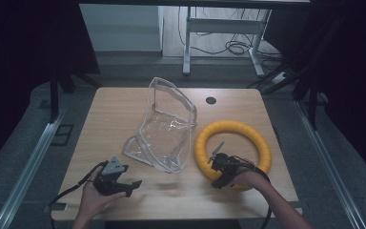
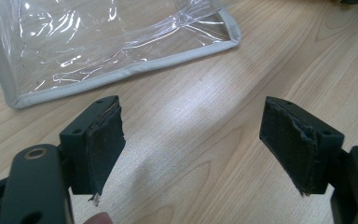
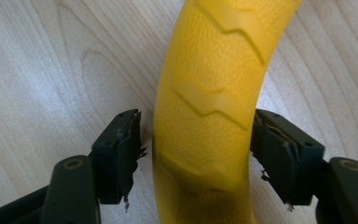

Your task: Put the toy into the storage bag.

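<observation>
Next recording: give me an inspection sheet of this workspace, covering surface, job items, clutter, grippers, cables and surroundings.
Surface: light wooden table, with a dark round cable hole near the far edge.
Job's things: yellow ring lying flat at right; clear plastic bag with grey trim, open, at centre.
Clutter: nothing seen.
Grippers: right gripper open, jaws either side of the ring's near part, a small gap on the left side. Left gripper open over bare wood, short of the bag.
Cables: one trails from each gripper; loose cables on the floor beyond.
Surroundings: grey floor, metal desk legs behind, dark curtains at the sides.
</observation>
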Demonstrator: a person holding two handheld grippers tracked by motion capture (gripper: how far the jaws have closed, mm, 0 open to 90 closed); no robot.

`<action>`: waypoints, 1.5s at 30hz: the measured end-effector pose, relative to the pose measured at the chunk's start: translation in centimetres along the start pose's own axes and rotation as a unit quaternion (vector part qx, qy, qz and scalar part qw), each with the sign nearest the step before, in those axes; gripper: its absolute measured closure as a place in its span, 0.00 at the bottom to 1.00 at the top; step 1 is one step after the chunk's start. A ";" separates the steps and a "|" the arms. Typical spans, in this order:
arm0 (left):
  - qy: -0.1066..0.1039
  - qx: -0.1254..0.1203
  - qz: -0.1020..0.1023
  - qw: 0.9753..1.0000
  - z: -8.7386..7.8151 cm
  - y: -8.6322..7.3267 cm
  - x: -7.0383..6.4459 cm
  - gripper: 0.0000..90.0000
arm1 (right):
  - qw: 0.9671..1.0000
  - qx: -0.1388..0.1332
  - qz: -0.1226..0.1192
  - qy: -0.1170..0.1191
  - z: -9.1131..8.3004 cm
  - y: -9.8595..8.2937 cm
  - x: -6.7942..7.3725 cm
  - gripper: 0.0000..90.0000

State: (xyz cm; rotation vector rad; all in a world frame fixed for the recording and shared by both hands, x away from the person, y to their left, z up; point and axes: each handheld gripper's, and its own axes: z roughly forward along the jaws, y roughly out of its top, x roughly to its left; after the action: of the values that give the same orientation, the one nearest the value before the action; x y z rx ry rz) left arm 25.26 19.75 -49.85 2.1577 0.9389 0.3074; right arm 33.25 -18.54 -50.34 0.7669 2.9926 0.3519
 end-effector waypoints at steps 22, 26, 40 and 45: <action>0.004 -0.006 -0.001 1.000 -0.3 0.0 0.1 0.24 | 0.994 -0.097 0.041 0.043 -4.3 -0.6 -1.9 0.57; 0.003 -0.004 -0.001 1.000 -0.2 0.0 0.0 0.24 | 0.990 -0.125 0.053 0.043 -5.4 -1.0 -2.1 0.57; 0.006 -0.005 0.000 1.000 -0.2 0.0 0.1 0.24 | 0.981 -0.180 0.067 0.031 -7.7 -2.0 -2.8 0.57; 0.006 -0.005 -0.001 1.000 -0.3 0.0 0.1 0.24 | 0.976 -0.209 0.066 0.020 -9.1 -2.2 -3.1 0.57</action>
State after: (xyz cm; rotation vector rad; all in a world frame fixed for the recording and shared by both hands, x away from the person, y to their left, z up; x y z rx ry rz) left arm 25.22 19.94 -49.67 2.1474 0.9432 0.3246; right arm 34.11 -23.84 -42.05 0.9143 2.7538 0.9711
